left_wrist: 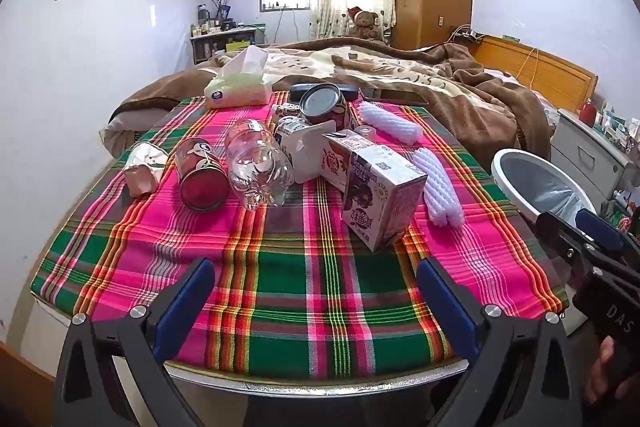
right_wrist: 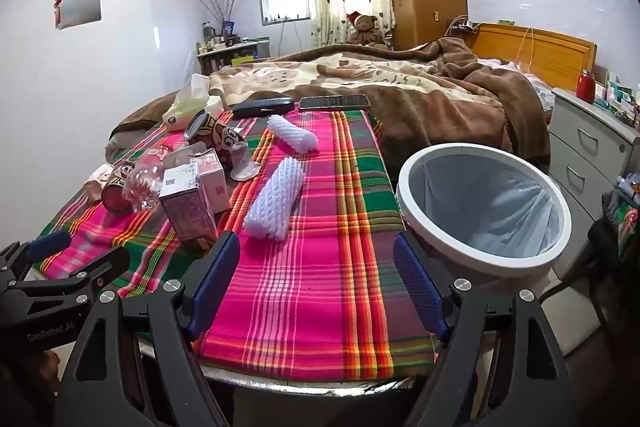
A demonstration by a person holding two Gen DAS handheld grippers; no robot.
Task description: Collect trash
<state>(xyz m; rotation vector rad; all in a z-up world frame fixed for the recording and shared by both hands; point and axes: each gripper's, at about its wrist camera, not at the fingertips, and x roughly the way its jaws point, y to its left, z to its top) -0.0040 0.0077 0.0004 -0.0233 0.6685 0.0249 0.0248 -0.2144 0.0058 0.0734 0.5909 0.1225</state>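
Trash lies on a plaid-covered table [left_wrist: 280, 291]: a purple drink carton [left_wrist: 380, 199], a clear plastic bottle [left_wrist: 256, 167], a red can [left_wrist: 200, 175], a crumpled paper cup [left_wrist: 142, 167], another can [left_wrist: 324, 105] and two white foam nets [left_wrist: 436, 187] [left_wrist: 390, 121]. A white bin with a grey liner [right_wrist: 484, 203] stands beside the table's right edge. My left gripper [left_wrist: 316, 279] is open and empty above the front of the table, short of the carton. My right gripper [right_wrist: 316, 267] is open and empty, near the closer foam net [right_wrist: 276, 203] and left of the bin.
A tissue pack [left_wrist: 238, 87], a black case [right_wrist: 262, 107] and a phone [right_wrist: 334, 102] lie at the table's far edge. A bed with a brown blanket [right_wrist: 400, 83] is behind. A white drawer unit [right_wrist: 588, 155] stands right of the bin.
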